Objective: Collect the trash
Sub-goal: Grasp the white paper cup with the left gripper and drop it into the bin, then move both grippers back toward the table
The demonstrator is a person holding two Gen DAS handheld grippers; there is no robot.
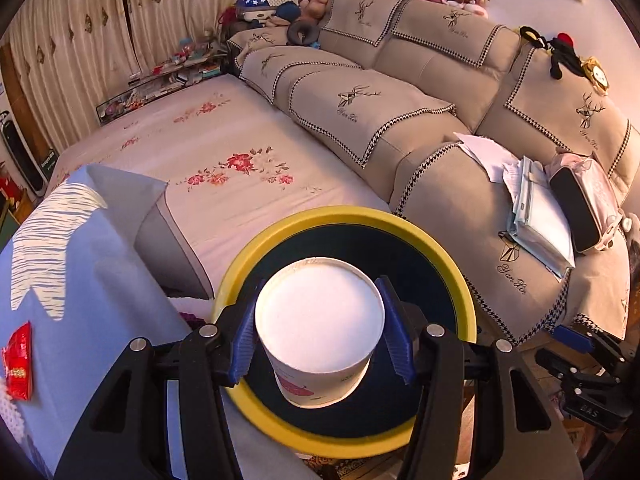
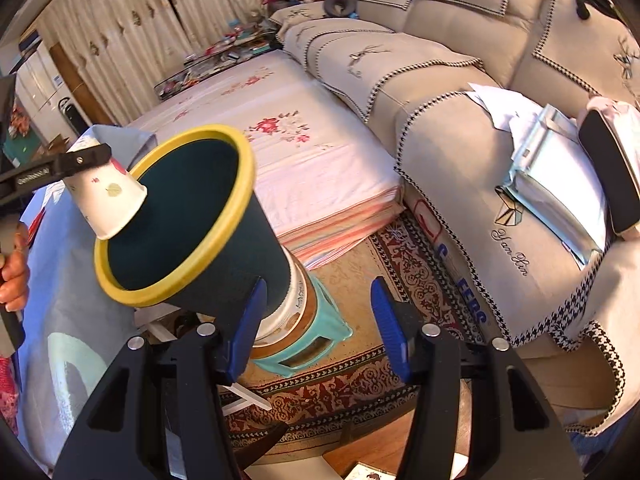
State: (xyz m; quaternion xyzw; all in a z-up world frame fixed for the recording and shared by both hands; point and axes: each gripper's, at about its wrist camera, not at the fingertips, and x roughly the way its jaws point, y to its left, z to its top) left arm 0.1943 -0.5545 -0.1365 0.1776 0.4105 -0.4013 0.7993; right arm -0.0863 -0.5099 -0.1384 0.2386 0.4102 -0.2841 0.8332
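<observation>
My left gripper [image 1: 319,296] is shut on a white paper cup [image 1: 320,332] with a printed pattern, its blue pads pressing both sides. The cup hangs mouth-up over the mouth of a dark bin with a yellow rim [image 1: 348,216]. In the right wrist view the cup [image 2: 112,200] tilts at the near-left edge of the bin [image 2: 224,248], with the left gripper's finger [image 2: 80,160] on it. My right gripper [image 2: 318,284] is open just right of the bin's lower wall, nothing between its pads. A red wrapper [image 1: 18,360] lies on the blue cloth at left.
The bin stands on a white bucket [image 2: 292,304] atop a teal stool [image 2: 320,328] on a patterned rug. A beige sofa [image 1: 440,140] with papers and a pouch runs along the right. A flowered bedcover [image 1: 224,152] lies behind. A hand [image 2: 12,276] shows at left.
</observation>
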